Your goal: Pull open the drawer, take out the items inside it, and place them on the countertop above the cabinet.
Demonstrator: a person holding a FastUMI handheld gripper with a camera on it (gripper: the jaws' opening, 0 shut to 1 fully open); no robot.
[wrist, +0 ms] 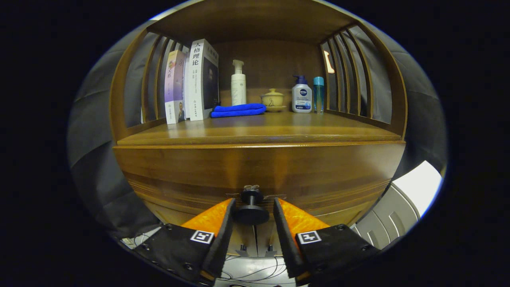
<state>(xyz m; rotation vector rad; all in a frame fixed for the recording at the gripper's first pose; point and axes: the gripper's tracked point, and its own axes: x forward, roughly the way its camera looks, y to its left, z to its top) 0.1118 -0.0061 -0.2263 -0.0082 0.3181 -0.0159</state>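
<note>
Gripper [252, 213] jaws stand apart, straddling the dark round knob [251, 207] of the closed drawer [255, 167]; contact with the knob cannot be confirmed. On the countertop [259, 129] above, toward its back edge: books [193, 81], folded blue cloth [238, 110], bottles [238, 83].

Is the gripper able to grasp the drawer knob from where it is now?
Probably yes. The drawer knob sits between the open jaws of the gripper, with gaps on both sides and nothing blocking it.

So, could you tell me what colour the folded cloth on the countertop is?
Bright blue folded cloth, clearest in the gripper view.
</note>
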